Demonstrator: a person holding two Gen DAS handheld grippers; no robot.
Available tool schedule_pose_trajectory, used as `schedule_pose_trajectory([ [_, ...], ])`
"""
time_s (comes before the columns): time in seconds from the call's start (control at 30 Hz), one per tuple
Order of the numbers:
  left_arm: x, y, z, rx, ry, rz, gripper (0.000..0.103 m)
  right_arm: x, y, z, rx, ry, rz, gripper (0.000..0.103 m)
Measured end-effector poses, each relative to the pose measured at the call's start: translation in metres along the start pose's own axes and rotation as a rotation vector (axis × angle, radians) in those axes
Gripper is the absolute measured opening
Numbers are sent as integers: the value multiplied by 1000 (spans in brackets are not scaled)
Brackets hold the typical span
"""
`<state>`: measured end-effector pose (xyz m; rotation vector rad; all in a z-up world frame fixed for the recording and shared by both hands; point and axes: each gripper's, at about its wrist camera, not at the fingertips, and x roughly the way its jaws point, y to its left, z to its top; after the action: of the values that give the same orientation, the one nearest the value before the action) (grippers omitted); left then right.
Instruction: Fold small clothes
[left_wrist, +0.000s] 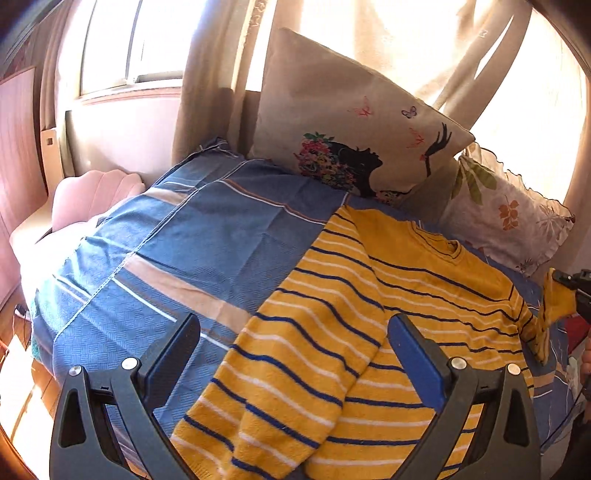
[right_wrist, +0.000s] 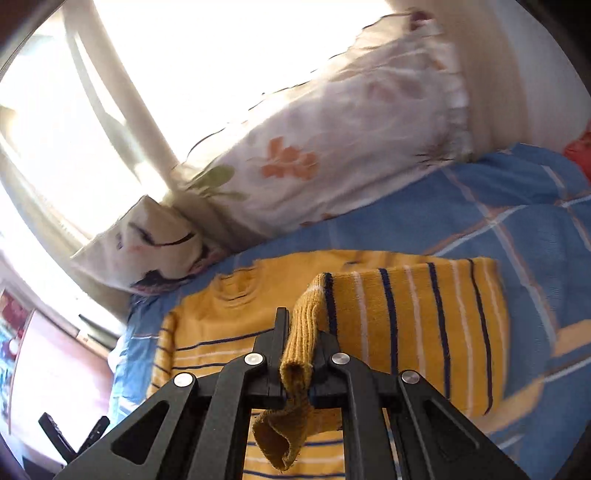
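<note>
A yellow sweater (left_wrist: 369, 332) with blue and white stripes lies on a blue striped bedspread (left_wrist: 207, 236), its left sleeve folded down over the body. My left gripper (left_wrist: 291, 332) is open above the folded sleeve, one finger on each side, holding nothing. My right gripper (right_wrist: 301, 332) is shut on the ribbed cuff (right_wrist: 301, 354) of the sweater's right sleeve and holds it up over the body (right_wrist: 417, 325). In the left wrist view the right gripper (left_wrist: 570, 288) shows at the far right edge with the cuff lifted.
A beige cushion (left_wrist: 340, 122) with a printed figure and a floral pillow (left_wrist: 509, 218) stand at the head of the bed against the curtains. A pink chair (left_wrist: 92, 195) stands at the bed's left. The floral pillow (right_wrist: 332, 155) lies just past the sweater's collar.
</note>
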<state>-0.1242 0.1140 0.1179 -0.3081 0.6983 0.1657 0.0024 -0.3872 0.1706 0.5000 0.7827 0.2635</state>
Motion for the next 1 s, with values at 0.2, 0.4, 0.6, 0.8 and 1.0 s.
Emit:
schedule_pose_trajectory([
  [0.2,-8,58,-7,-106,-4,63,101,140,111,-24,-140,172,116,8],
  [0.4,-15,89,-13,-163,-18,75,101,246,151,-49,-223,292,57,19],
  [0.6,-19,115,-12,-231,-37,88,101,226,171,-59,-270,270,162,59],
  [0.8,-36,159,-14,-321,-82,191,101,148,255,-154,-678,366,352,69],
  [1.0,-65,195,-22,-399,-130,259,101,102,309,-294,-1181,493,506,69],
])
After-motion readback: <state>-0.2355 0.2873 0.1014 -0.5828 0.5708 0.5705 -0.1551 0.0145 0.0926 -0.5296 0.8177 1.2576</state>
